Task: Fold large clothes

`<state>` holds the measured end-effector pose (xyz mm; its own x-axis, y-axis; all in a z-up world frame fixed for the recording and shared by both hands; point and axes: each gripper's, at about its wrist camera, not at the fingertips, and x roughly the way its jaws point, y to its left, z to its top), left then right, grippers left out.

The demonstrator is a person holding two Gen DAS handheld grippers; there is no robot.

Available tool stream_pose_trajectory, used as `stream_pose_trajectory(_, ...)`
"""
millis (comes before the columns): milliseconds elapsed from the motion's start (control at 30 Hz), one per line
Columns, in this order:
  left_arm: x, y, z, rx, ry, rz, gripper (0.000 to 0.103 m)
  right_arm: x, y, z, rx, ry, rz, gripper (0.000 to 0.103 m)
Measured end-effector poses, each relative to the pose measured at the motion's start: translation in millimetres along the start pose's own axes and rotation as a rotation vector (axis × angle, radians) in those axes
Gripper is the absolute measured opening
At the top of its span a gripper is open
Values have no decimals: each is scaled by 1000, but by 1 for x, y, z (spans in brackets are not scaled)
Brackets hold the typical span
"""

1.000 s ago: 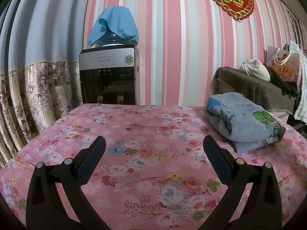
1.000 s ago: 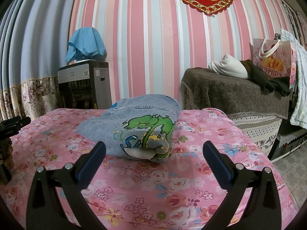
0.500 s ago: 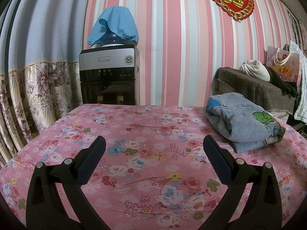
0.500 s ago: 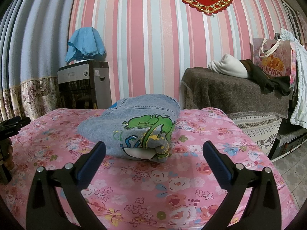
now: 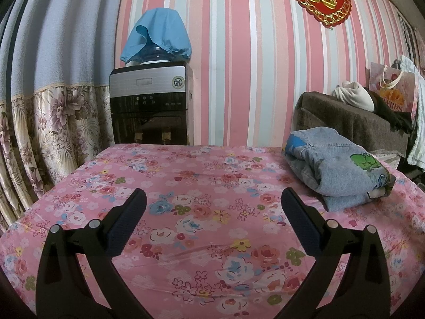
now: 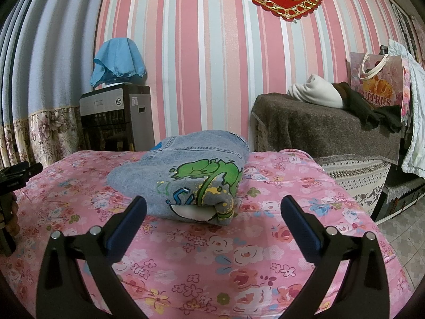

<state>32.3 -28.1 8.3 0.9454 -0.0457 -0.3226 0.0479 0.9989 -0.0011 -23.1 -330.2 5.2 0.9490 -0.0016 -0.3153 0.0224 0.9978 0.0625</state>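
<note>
Folded denim garment (image 6: 183, 175) on bed (image 6: 265, 252): soft, probably heavy; grasp near fold. Left gripper (image 5: 212, 207), right gripper (image 6: 212, 207) agape, empty.

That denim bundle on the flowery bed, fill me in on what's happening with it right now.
Nothing is handling it at the moment. The folded denim garment lies by itself on the pink floral bedspread, green cartoon print facing up. The right gripper hovers open just in front of it, not touching. The left gripper is open too, over bare bedspread with the garment off to its right. Judging by the neat bundle, the folding looks finished.
</note>
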Motion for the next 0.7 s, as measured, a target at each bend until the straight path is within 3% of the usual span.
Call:
stream_pose_trajectory(233,4,-3,-1,12,23,32,100,0,0,0,0,-1,0,101)
stream_pose_trajectory(700,-3,-12,2,62,16,-6,100,0,0,0,0,0,0,101)
